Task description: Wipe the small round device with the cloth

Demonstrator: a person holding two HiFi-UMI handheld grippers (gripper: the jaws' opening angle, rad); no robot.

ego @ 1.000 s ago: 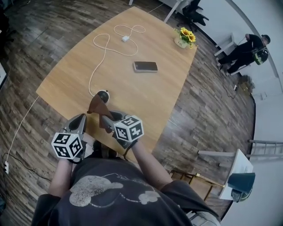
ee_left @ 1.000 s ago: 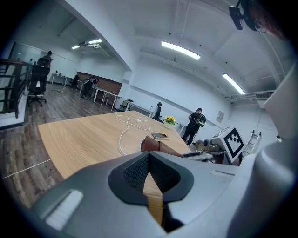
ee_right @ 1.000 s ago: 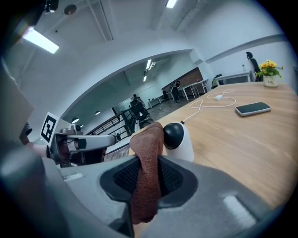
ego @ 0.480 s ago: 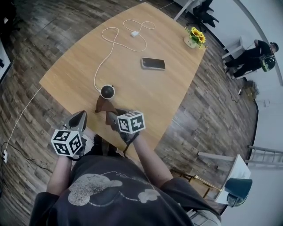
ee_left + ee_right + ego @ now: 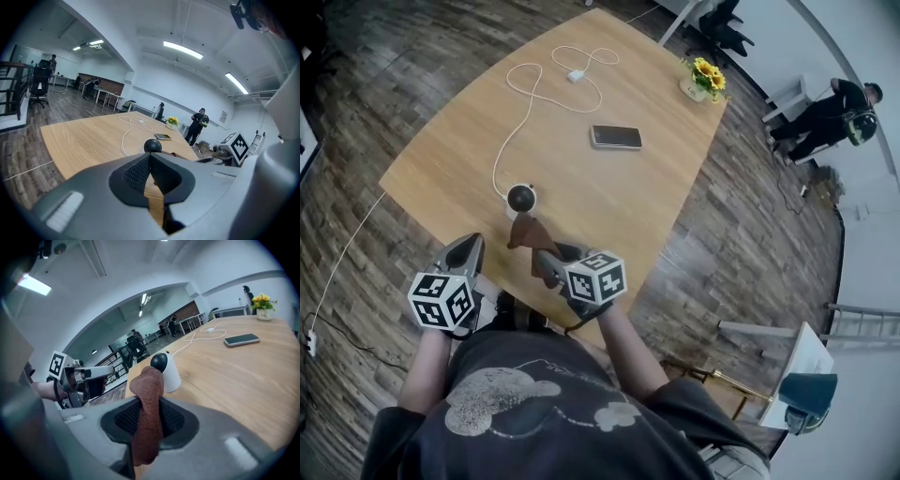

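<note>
Right gripper (image 5: 149, 417): jaws clenched on the brown cloth (image 5: 146, 394), a fold of which stands up past the pads and hangs below them. The small round device (image 5: 165, 370), a white base with a dark domed top, sits on the desk (image 5: 243, 380) just ahead of these jaws and a little to their right, apart from the cloth. Left gripper (image 5: 150, 174): jaws pressed together on nothing, with the device well ahead of them. Hazards, as I judge them: the device is unbraced, so a sideways stroke could slide or tip it, or tug the white cable (image 5: 511, 122) that runs from it across the desk. Only a narrow fold leads the jaws, so their hard tips might strike the dome before the cloth does. A dragging stroke could also pull the cloth out of the grasp. Pose: I hold both forearms bent forward from the torso, hands low at the near desk edge. The right gripper is angled forward and leftward over the edge towards the device. The left is level beside it, idle, off the desk's near corner.
</note>
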